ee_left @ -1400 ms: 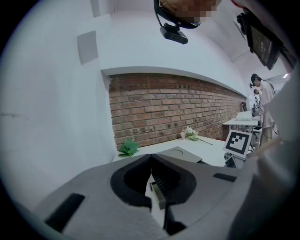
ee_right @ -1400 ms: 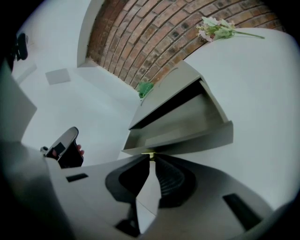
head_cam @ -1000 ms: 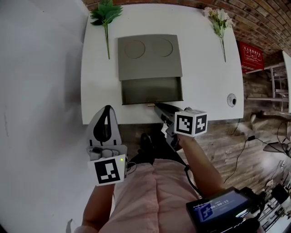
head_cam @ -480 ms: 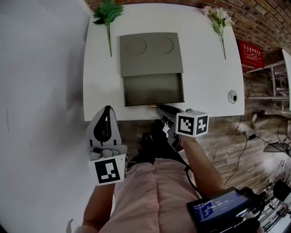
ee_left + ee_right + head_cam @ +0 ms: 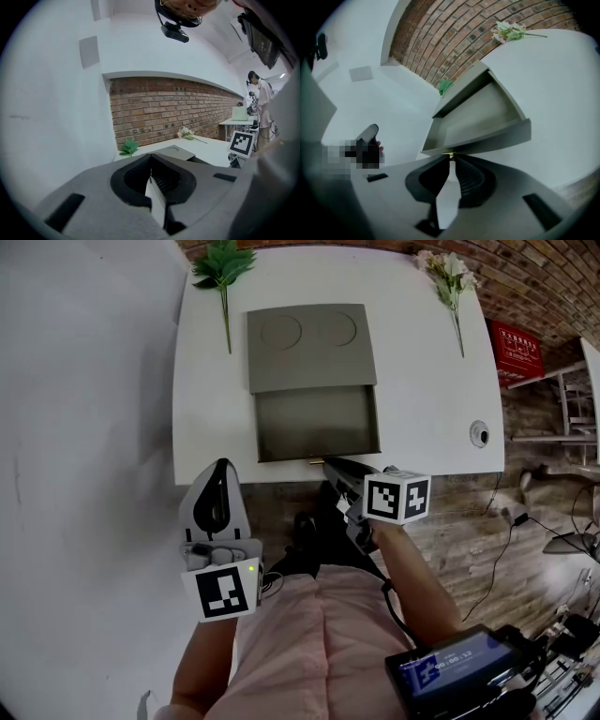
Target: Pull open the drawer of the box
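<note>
The drawer (image 5: 317, 423), upper centre, stands well out of the box (image 5: 311, 348), the right gripper (image 5: 325, 464) seemingly pinching its knob (image 5: 449, 153), the left gripper (image 5: 222, 470) closed empty; next, a last short pull, then release.

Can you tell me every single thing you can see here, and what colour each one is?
table: one, white, under the other things.
box: one, grey, middle of the table.
drawer: one, grey, pulled out of the box, empty.
knob: one, gold, on the drawer's front.
leafy sprig: one, green, far left corner.
flower sprig: one, pale, far right corner.
round fitting: one, white, table's right edge.
sign: one, red, right of the table.
left gripper: one, grey, shut, empty.
right gripper: one, dark, shut on the knob.
</note>
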Available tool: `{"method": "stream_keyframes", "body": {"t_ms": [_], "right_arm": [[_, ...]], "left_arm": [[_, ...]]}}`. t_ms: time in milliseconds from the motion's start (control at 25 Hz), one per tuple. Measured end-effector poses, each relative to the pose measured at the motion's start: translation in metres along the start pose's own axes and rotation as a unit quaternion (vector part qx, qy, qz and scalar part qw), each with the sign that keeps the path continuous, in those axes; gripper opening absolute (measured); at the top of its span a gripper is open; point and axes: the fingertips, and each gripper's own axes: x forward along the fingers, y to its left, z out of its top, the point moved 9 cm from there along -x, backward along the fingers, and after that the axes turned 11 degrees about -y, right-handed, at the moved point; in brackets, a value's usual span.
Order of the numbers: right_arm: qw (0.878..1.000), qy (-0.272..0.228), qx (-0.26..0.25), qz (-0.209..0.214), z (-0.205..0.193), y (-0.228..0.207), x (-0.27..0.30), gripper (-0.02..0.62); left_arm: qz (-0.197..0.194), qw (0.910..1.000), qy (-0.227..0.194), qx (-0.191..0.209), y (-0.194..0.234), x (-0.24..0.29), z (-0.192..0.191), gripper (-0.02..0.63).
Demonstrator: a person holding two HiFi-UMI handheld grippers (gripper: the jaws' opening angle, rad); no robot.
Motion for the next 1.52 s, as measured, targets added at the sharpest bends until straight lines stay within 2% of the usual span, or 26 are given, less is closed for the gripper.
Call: {"method": "stream_keyframes", "body": {"t_ms": [800, 1400, 1520], "right_arm": [[1.000, -0.009, 0.010, 0.000, -0.027, 0.006, -0.015, 0.044], [1.000, -0.017, 0.009, -0.004, -0.033, 0.004, -0.020, 0.044], [1.000, -0.019, 0.005, -0.005, -0.032, 0.002, -0.020, 0.044]], "left_arm": [[-0.017, 0.9998, -0.003, 0.005, -0.008, -0.020, 0.000, 0.008], [-0.025, 0.9994, -0.019, 0.012, -0.009, -0.026, 0.000, 0.009], [-0.025, 0.9996, -0.009, 0.008, -0.010, -0.027, 0.000, 0.009]]}}
